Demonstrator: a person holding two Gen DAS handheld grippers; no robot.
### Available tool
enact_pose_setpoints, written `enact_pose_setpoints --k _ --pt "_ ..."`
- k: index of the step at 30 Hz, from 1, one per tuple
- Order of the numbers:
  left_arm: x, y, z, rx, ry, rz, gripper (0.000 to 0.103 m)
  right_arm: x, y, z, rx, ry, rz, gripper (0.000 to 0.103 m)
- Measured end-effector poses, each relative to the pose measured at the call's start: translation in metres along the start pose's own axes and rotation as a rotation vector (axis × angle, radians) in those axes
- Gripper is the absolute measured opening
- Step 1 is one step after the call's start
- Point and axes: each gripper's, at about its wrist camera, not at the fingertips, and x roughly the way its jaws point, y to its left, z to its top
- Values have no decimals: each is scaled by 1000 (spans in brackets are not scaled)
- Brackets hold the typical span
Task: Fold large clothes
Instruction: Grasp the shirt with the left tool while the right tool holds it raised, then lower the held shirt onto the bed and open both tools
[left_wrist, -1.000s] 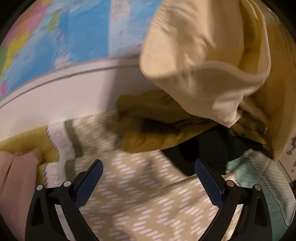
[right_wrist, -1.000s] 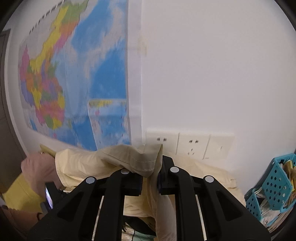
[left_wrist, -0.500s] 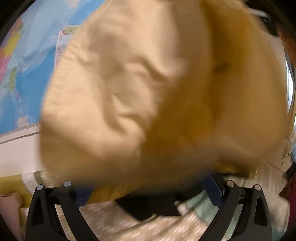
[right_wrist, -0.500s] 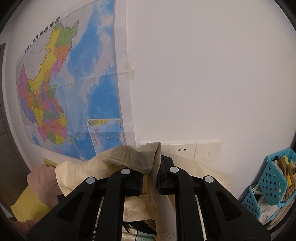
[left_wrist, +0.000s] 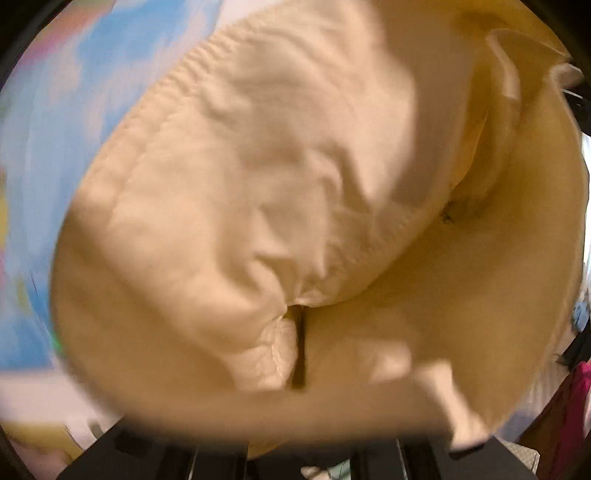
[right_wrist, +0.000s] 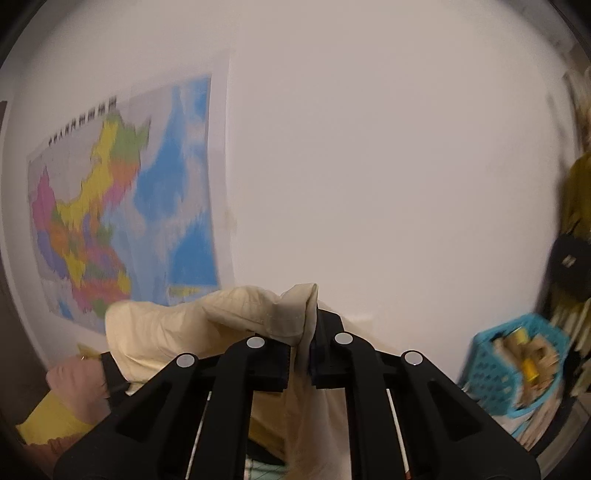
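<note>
A cream-yellow garment (left_wrist: 280, 206) fills almost the whole left wrist view, hanging right in front of the camera and hiding the left gripper's fingers; only black frame parts show at the bottom. In the right wrist view my right gripper (right_wrist: 299, 363) is shut on a bunched edge of the same cream garment (right_wrist: 229, 314), held up high against the wall. The left hand (right_wrist: 79, 387) with its gripper shows at the lower left of that view, beside the cloth.
A coloured wall map (right_wrist: 122, 221) hangs on the white wall (right_wrist: 369, 166). A blue plastic basket (right_wrist: 517, 365) with items stands at the right. Dark and mustard clothes (right_wrist: 576, 229) hang at the far right edge.
My right gripper has lifted the garment higher, with the sockets dropping out of view. The left gripper has moved into the cloth, which now covers its view.
</note>
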Motion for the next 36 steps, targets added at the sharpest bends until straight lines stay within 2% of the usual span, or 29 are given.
enact_pose_setpoints --k 5,8,10,15,17,19,23,26,29,32,35,36 --pt "-54 -12 71 6 -121 20 5 -79 -7 32 -15 -128 -22 7" --pt "-98 -14 101 35 -170 46 5 -121 -10 41 -10 -168 4 7" --pt "-141 -17 117 67 -219 88 5 -141 -8 42 -26 -184 32 7" --pt "-232 -25 128 132 -309 189 6 -180 -4 28 -24 -197 182 8" --pt "-260 -24 120 141 -320 224 6 -189 2 15 -20 -198 263 8" --pt "-302 -33 113 184 -334 290 6 -195 9 0 -12 -195 342 8" --pt "-363 -39 93 241 -309 432 6 -200 31 -25 25 -149 503 8" --pt "-411 -40 82 223 -284 484 6 -204 56 -41 30 -110 613 8" --pt "-440 -53 71 251 -268 563 6 -208 81 -50 -1 -88 677 8" --pt "-441 -55 60 280 -232 629 6 -201 92 -57 16 -59 733 9" --pt "-428 -36 47 251 -154 623 6 -159 98 -66 69 3 761 9" --pt "-411 -23 39 226 -104 613 6 -143 98 -68 86 31 755 9"
